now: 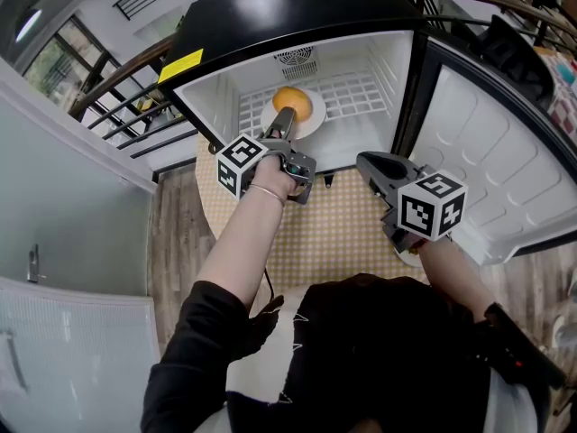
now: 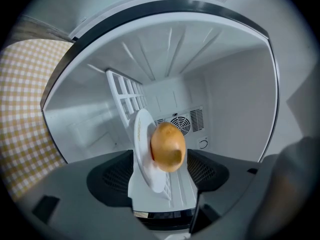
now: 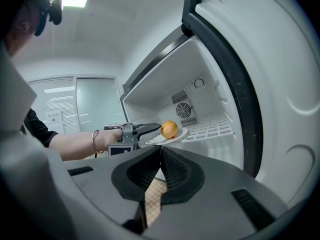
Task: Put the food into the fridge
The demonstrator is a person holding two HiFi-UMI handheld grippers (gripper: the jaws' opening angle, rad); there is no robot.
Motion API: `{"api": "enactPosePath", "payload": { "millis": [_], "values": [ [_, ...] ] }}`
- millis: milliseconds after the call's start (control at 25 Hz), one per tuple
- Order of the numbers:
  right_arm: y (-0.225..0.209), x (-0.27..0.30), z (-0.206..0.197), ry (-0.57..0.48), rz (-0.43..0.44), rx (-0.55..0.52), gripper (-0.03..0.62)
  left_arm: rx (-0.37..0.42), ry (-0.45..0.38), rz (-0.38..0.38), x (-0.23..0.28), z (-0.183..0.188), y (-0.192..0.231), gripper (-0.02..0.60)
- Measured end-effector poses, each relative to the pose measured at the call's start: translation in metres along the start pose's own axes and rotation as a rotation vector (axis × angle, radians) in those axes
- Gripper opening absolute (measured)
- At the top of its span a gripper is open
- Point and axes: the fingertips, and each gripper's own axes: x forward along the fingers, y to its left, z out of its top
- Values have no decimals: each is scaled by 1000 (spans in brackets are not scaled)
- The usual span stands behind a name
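Food (image 1: 291,103), one round orange-brown piece, sits on one white plate (image 1: 314,124) on the wire shelf (image 1: 361,93) inside the open fridge (image 1: 270,16), at the far side of the checked table (image 1: 334,233); its kind cannot be told. One yellow sticker (image 1: 181,65) on the fridge's black top carries print too small to read. Of two, the left hand-held gripper (image 1: 283,123) has its jaws spread wide either side of the plate's near rim, pads clear of it; the right hand-held gripper (image 3: 160,154), near the open door (image 1: 487,170) at right, has jaws pressed together on nothing.

Chk'd cloth (image 1: 335,234), railing (image 1: 115,99) at L
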Motion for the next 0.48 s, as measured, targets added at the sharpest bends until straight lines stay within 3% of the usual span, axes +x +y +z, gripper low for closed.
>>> {"api": "enactPosePath", "payload": {
  "millis": [480],
  "values": [
    [13, 0, -9, 31, 29, -12, 17, 23, 10, -16, -14, -1, 1, 327]
  ]
}}
